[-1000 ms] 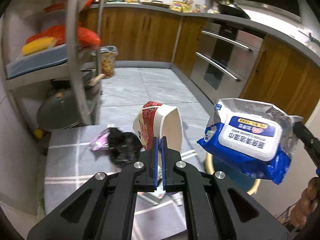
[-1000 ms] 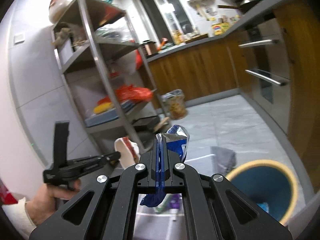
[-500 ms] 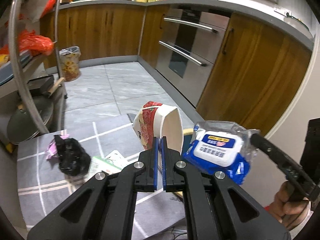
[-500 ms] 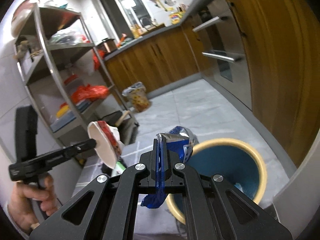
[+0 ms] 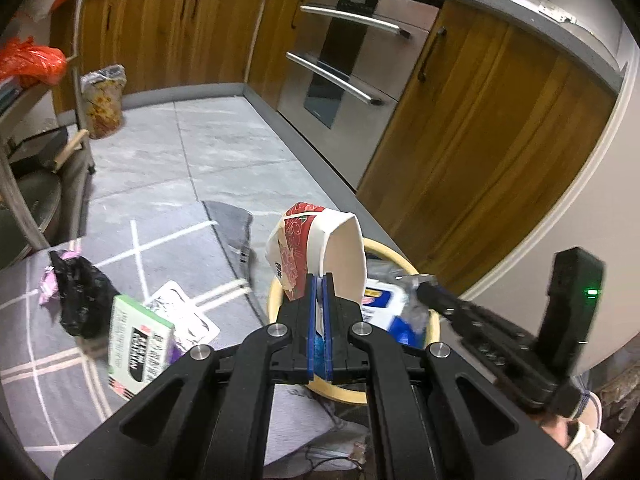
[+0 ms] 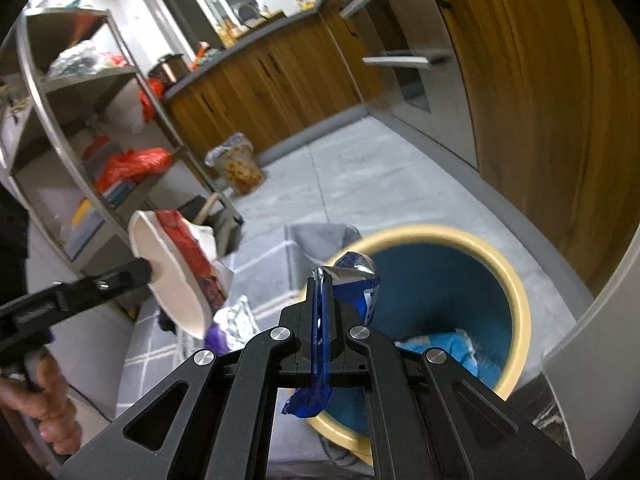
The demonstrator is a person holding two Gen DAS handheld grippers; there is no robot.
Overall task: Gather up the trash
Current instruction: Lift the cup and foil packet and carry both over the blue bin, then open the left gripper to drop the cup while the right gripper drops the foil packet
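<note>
My left gripper (image 5: 319,280) is shut on the rim of a white paper bowl with a red print (image 5: 316,246), held on edge over the near side of a round bin with a cream rim and blue inside (image 6: 516,292). The same bowl (image 6: 172,268) and the left gripper's fingers (image 6: 132,274) show at the left of the right wrist view. My right gripper (image 6: 320,284) is shut on the crumpled edge of a blue wet-wipe pack (image 6: 360,280), which hangs over the bin's mouth. That pack (image 5: 386,304) lies over the bin rim (image 5: 400,258) in the left wrist view.
On the grey checked cloth lie a black crumpled bag (image 5: 82,292), a green-and-white box (image 5: 136,344) and a foil wrapper (image 5: 180,312). A steel shelf rack (image 6: 80,128) stands at left, wooden cabinets and an oven (image 5: 344,68) at right. A small lined bin (image 5: 102,98) stands by the far cabinets.
Both grippers have swung right and down towards the cream-rimmed bin. The wipe pack has sunk from mid-air to the bin's mouth, and the bowl now hangs over the bin's edge.
</note>
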